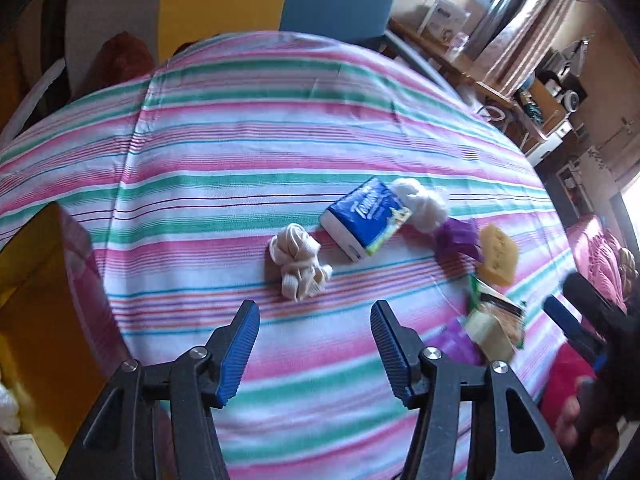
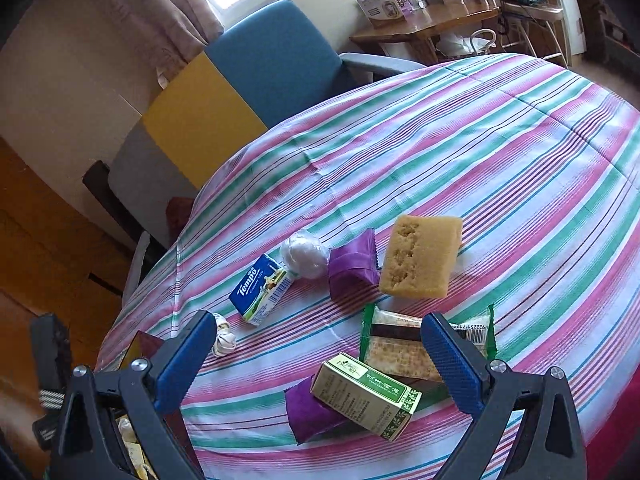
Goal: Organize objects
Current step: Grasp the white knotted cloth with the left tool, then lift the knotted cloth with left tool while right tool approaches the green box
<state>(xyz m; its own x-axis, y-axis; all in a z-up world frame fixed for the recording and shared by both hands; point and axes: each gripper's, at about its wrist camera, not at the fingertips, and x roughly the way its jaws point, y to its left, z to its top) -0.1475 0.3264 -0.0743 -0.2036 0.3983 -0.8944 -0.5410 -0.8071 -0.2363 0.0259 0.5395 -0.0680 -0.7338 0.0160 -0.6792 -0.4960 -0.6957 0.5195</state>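
Striped cloth (image 1: 280, 152) covers the table, small things scattered on it.
Taking the blue tissue pack (image 1: 366, 218) as landmark: cream knotted bundle (image 1: 298, 266) just left, white ball (image 1: 424, 202) touching its right end, yellow sponge (image 1: 498, 254) further right. Left gripper (image 1: 316, 344) hovers nearer, part-open, empty; right gripper (image 2: 320, 352) gapes wide above a green box (image 2: 366, 394), gripping nothing.

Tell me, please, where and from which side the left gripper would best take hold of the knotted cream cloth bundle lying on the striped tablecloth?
Probably across the pinched waist of the cream cloth bundle, where the knot narrows it between two fluffy lobes. Come from above: it lies flat on the striped tablecloth, just beyond the open left gripper. Keep the fingers off the tissue pack close beside it.
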